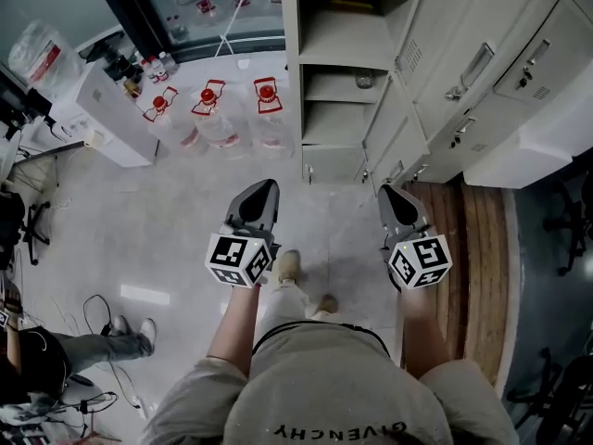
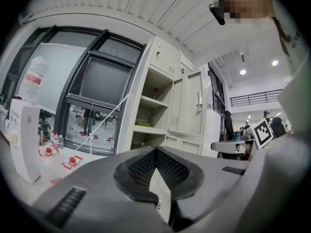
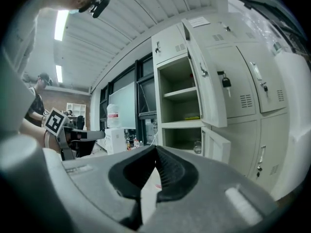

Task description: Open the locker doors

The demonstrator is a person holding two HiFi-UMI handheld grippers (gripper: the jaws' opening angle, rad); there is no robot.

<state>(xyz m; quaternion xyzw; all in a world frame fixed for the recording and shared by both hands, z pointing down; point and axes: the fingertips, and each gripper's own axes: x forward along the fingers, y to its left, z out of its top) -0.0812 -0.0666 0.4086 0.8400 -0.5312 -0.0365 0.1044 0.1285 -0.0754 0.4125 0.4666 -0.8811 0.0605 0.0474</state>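
Note:
A bank of cream metal lockers [image 1: 445, 72] stands ahead of me. Its left column [image 1: 338, 54] is open, with shelves showing and the doors swung aside [image 1: 408, 54]. The doors to the right of it [image 1: 477, 63] are closed. My left gripper [image 1: 264, 191] is shut and empty, raised in front of the open column [image 2: 153, 110]. My right gripper [image 1: 389, 193] is also shut and empty, away from the lockers. In the right gripper view an open upper door [image 3: 206, 89] carries a padlock [image 3: 226, 81], and a lower door [image 3: 216, 147] stands ajar. Both grippers [image 2: 156, 150] [image 3: 156, 148] touch nothing.
Three large water bottles with red caps [image 1: 213, 109] stand on the floor left of the lockers, beside a white box [image 1: 111, 109]. A wooden platform [image 1: 473, 248] lies under the right lockers. A person sits at lower left [image 1: 56, 350]. Office chairs [image 1: 565, 221] stand at the right.

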